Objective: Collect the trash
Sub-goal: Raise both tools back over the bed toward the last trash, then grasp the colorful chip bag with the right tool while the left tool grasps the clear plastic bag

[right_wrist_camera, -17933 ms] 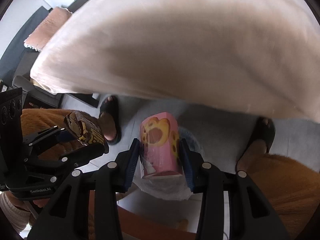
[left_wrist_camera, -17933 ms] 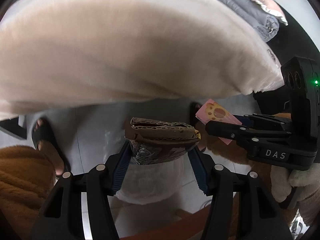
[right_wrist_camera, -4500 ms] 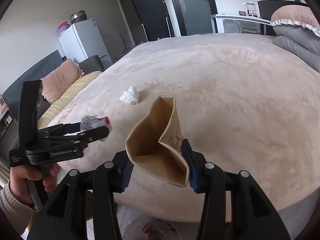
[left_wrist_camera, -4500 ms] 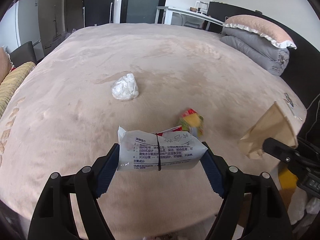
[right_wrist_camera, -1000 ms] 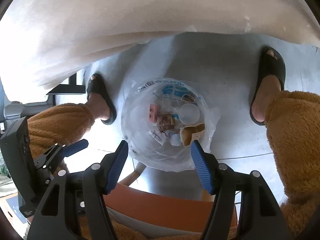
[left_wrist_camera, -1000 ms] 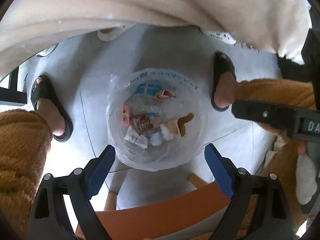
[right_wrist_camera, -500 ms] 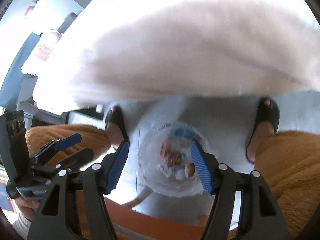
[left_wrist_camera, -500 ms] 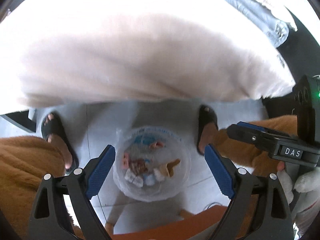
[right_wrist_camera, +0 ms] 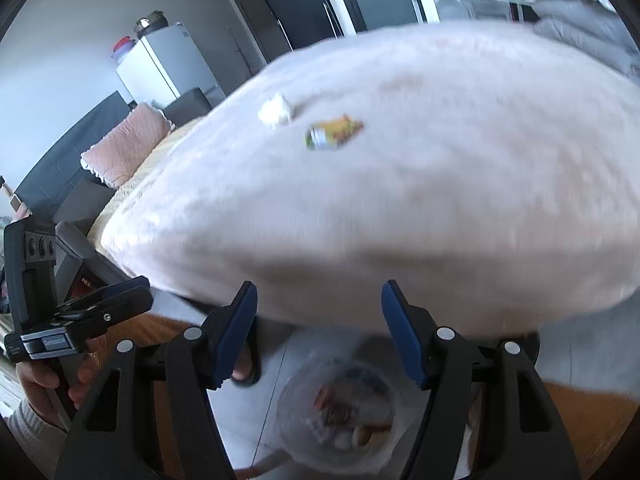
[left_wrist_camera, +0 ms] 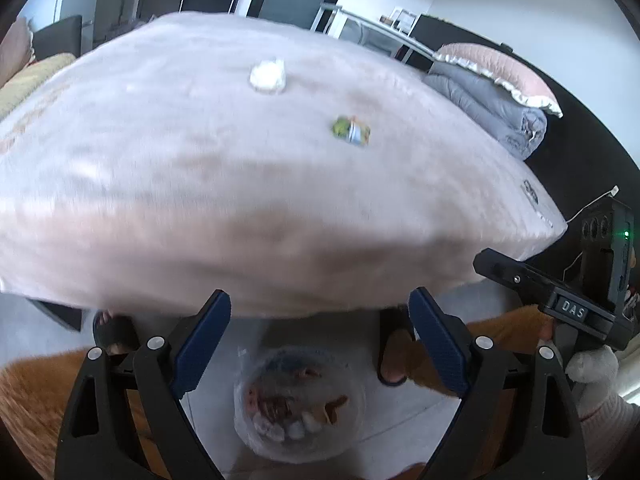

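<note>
Both grippers hang over the near edge of the bed (left_wrist_camera: 208, 168), pointed out across it. The left gripper (left_wrist_camera: 320, 336) has its blue pads spread wide with nothing between them, and the right gripper (right_wrist_camera: 318, 330) is just as wide and just as bare.

On the bed lie two bits of trash: a white wad (left_wrist_camera: 267, 76) toward the far left, and to its right, nearer the middle, a green-and-yellow wrapper (left_wrist_camera: 351, 130). They sit near each other but apart. The right camera shows them too, the wad (right_wrist_camera: 276, 114) and the wrapper (right_wrist_camera: 332, 133).

Down on the floor by the near edge stands the bin (left_wrist_camera: 298, 412), lined with clear plastic and holding scraps, blurred in both views (right_wrist_camera: 340, 412).

Only the left camera shows the grey quilt (left_wrist_camera: 492, 112) and pink pillow at the far right corner, and both slippered feet flanking the bin. Only the right camera shows the white fridge (right_wrist_camera: 168, 64) and the sofa with its pink cushion (right_wrist_camera: 128, 144) off to the left, plus the bare hand (right_wrist_camera: 52, 384) gripping the left handle.
</note>
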